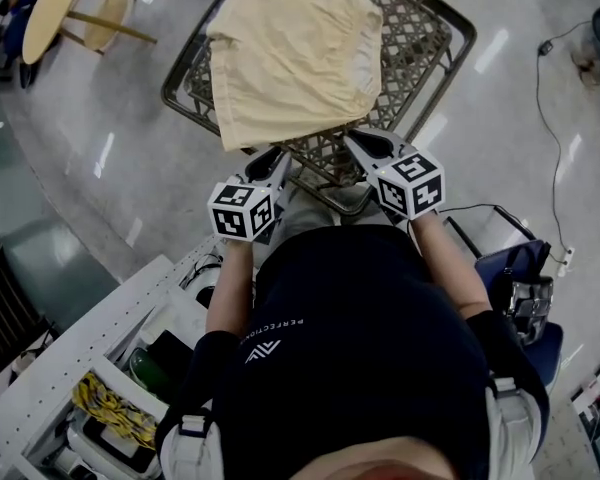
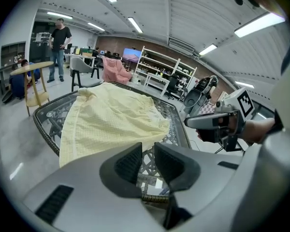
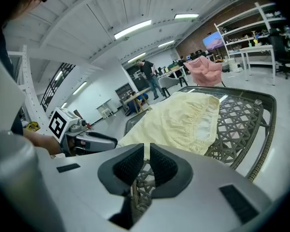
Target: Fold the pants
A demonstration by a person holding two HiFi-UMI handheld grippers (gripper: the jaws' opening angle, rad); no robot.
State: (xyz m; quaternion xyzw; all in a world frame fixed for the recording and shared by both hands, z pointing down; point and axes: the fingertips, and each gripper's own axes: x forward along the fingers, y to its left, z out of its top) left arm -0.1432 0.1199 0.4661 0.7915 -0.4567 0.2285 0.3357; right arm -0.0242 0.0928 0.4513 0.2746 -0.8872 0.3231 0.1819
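pants (image 1: 295, 53): pale yellow, flat on lattice table (image 1: 435, 33) | left gripper (image 2: 147, 146) fingers narrowly apart | right gripper (image 3: 147, 146) fingers closed, empty

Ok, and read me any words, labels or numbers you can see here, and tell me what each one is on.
"PERFECTION": small pale print on the person's dark shirt, next to a logo; the letters are tiny, so this reading is unsure.
Marker cubes: black and white square patterns only, no letters or numbers.
Wall screen far behind the table: too small to read.
Nothing else readable.
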